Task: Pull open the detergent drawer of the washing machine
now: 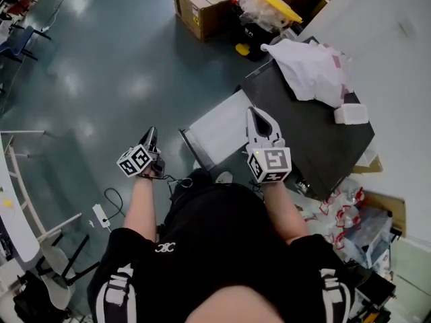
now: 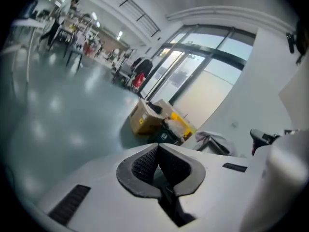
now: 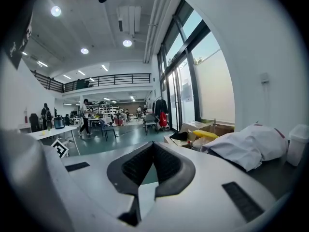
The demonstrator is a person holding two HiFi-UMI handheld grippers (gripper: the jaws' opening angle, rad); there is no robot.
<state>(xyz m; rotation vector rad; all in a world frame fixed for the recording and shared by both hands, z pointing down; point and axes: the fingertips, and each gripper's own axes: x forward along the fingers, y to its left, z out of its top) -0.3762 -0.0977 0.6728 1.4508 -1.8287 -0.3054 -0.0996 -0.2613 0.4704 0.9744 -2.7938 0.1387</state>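
The washing machine's dark top [image 1: 303, 147] lies at the right of the head view, and a light grey panel [image 1: 219, 128] slants down from its near left edge. I cannot make out the detergent drawer in any view. My right gripper [image 1: 259, 116] hovers over the machine's near left corner, its jaws shut with nothing between them [image 3: 153, 144]. Over the bare floor further left, my left gripper [image 1: 149, 138] is also shut and empty [image 2: 158, 146]. Neither gripper touches the machine.
A white plastic bag [image 1: 310, 66] and a small white box [image 1: 351, 114] rest on the machine's top. Behind it stand a cardboard box [image 1: 199, 5] and a bin with a yellow lid [image 1: 273, 2]. A power strip [image 1: 101, 215] lies on the floor beside a white table frame [image 1: 17, 173].
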